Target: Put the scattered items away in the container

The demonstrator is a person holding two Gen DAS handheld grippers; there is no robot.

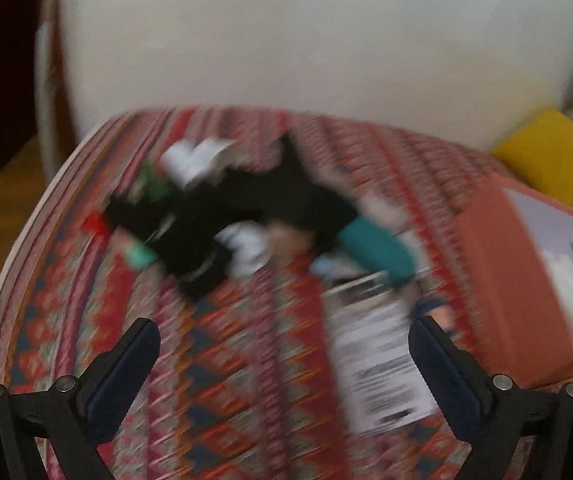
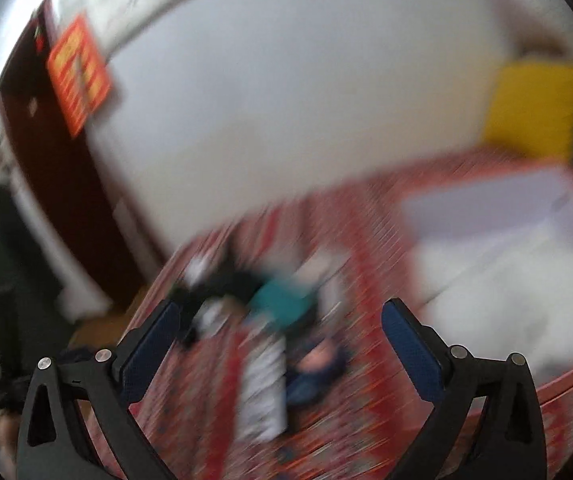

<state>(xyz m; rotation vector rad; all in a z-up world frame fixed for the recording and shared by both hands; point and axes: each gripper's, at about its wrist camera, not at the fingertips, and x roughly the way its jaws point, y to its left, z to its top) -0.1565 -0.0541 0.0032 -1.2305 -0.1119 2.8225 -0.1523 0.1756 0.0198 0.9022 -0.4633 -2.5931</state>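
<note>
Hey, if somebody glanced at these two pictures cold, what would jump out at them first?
Most likely the busy red patterned cloth over the whole table, with a jumbled heap of small items at its middle, where a black fabric piece and a teal fabric item stand out. To the right sits an orange open box, with a bright yellow cushion behind it. Both pictures are motion-blurred, and both pairs of tongs hang open and empty.

The left gripper [image 1: 284, 346] was matte black, its two fingers [image 1: 120, 380] faced with dark blue ribbed pads. Round silver screws [image 1: 66, 383] sat at the joints — two on each side. The right gripper [image 2: 286, 330] matched it: black triangular frames with cut-out holes, brighter blue pads [image 2: 410, 350], silver screw heads [image 2: 457, 351].
</note>
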